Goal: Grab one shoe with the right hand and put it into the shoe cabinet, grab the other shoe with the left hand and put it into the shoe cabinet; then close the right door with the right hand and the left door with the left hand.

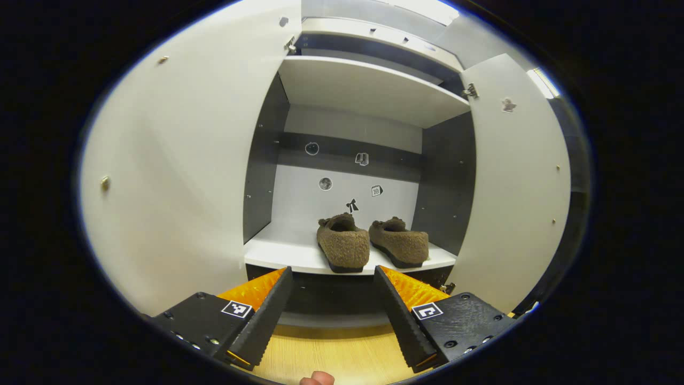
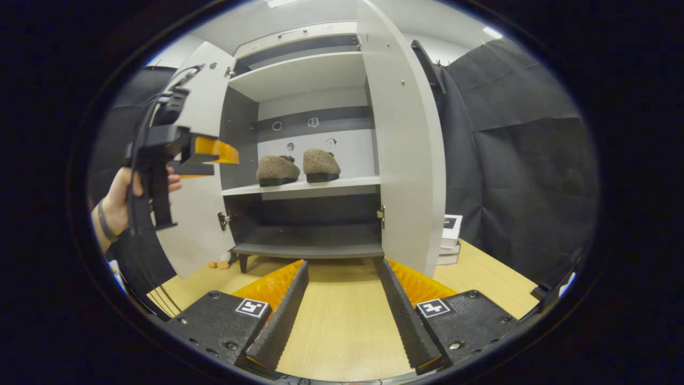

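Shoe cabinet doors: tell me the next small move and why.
Probably swing the right gripper toward the right door and push it shut. Both shoes, one beside the other, already sit on the middle shelf, both doors stand open with the left door wide, and both grippers are open and empty, the left gripper facing the shelf.

A stack of boxes [image 2: 450, 240] and a small toy [image 2: 222, 262] are seen on the wooden floor [image 2: 342, 326], boxes right, toy left.
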### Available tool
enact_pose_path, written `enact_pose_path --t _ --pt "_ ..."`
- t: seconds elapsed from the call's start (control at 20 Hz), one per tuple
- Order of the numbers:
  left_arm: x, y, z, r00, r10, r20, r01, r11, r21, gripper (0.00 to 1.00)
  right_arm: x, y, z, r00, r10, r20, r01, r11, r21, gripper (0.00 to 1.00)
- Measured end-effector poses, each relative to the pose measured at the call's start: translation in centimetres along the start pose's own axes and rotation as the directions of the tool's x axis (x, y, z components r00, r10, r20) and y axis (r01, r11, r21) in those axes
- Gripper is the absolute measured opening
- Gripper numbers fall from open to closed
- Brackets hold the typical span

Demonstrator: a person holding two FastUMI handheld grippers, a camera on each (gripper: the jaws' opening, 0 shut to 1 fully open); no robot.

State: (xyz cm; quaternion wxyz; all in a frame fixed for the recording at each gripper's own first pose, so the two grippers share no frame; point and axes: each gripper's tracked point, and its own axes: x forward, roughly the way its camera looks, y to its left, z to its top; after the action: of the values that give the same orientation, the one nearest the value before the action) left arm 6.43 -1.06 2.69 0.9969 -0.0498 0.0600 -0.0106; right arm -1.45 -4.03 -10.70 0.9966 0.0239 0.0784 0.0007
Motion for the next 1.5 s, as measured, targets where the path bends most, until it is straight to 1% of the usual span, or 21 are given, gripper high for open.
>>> enact_pose_path --t 0.1,0.2,0.35,0.5,0.6,0.65,0.7,0.8,0.9,1.0,1.05,1.1,1.15,1.2,1.3,1.35,1.5 --pt "-2.5 -0.3 -0.9 0.999 -0.011 0.035 0.011 1.0 0.005 0.93 -0.4 -0.2 0.0 1.0 0.002 -0.002 -0.002 1.0 -0.001 0.87" --pt "-4.8 -0.3 -2.4 1.0 0.006 0.026 -0.007 1.0 0.028 0.93 -0.9 -0.2 -0.2 1.0 0.004 -0.003 -0.004 1.0 -0.003 0.87" --pt "-7.5 -1.1 -4.5 0.999 0.016 0.028 -0.017 1.0 0.023 0.93 -1.8 -0.1 -0.8 1.0 0.007 -0.013 -0.007 1.0 -0.006 0.87" --pt "-9.2 -2.0 -5.8 0.999 0.014 0.034 -0.015 1.0 0.019 0.93 -2.4 0.1 -1.6 0.999 0.007 -0.032 -0.007 1.0 -0.002 0.87" --pt "-10.0 -2.3 -6.3 0.999 0.023 0.027 -0.024 0.999 0.033 0.93 -2.8 0.0 -0.3 1.0 0.006 -0.005 -0.006 1.0 -0.009 0.87" --pt "-10.4 -2.2 -6.3 0.999 0.035 0.032 -0.036 0.998 0.044 0.93 -2.9 -0.2 1.0 1.0 0.015 0.019 -0.015 1.0 -0.01 0.87" --pt "-10.8 -2.0 -6.2 0.998 0.054 0.045 -0.057 0.996 0.068 0.93 -3.1 -0.2 2.0 0.999 0.039 0.024 -0.039 0.999 -0.003 0.87" --pt "-11.1 -2.3 -6.3 0.997 0.052 0.059 -0.058 0.992 0.11 0.93 -3.7 -1.5 4.4 0.997 0.074 0.022 -0.074 0.997 0.002 0.89" --pt "-11.6 -2.8 -6.9 0.998 0.04 0.049 -0.046 0.991 0.124 0.93 -4.6 -4.1 8.5 0.996 0.064 0.065 -0.064 0.998 -0.01 0.89" --pt "-12.2 -3.4 -7.6 0.999 0.032 0.038 -0.037 0.992 0.124 0.93 -5.2 -6.9 13.6 0.989 0.043 0.141 -0.043 0.999 -0.003 0.93" --pt "-12.5 -3.7 -7.7 0.999 0.027 0.041 -0.033 0.99 0.135 0.93 -5.2 -8.5 16.4 0.983 0.021 0.183 -0.018 1.0 -0.018 0.93" --pt "-12.6 -3.9 -7.7 0.999 0.015 0.042 -0.021 0.989 0.144 1.0 -5.1 -11.0 18.9 0.977 -0.022 0.213 0.032 0.999 -0.043 0.92" --pt "-12.6 -4.1 -7.8 0.999 0.005 0.037 -0.01 0.989 0.151 0.93 -5.0 -13.1 21.3 0.966 -0.062 0.253 0.08 0.995 -0.062 0.94" --pt "-12.8 -4.2 -8.1 0.999 0.002 0.035 -0.007 0.988 0.151 0.93 -4.4 -14.5 23.5 0.956 -0.088 0.279 0.112 0.991 -0.074 0.94" --pt "-12.9 -4.2 -8.2 1.0 -0.001 0.028 -0.002 0.991 0.134 0.91 -2.9 -16.0 26.9 0.947 -0.103 0.303 0.128 0.99 -0.065 0.94" --pt "-13.0 -4.1 -8.3 1.0 0.002 0.023 -0.005 0.992 0.127 0.91 -1.9 -16.9 27.8 0.946 -0.116 0.304 0.139 0.989 -0.055 0.95" --pt "-13.0 -3.6 -8.3 1.0 0.018 0.014 -0.02 0.993 0.117 0.91 0.4 -17.1 29.8 0.946 -0.105 0.307 0.133 0.989 -0.071 0.95"
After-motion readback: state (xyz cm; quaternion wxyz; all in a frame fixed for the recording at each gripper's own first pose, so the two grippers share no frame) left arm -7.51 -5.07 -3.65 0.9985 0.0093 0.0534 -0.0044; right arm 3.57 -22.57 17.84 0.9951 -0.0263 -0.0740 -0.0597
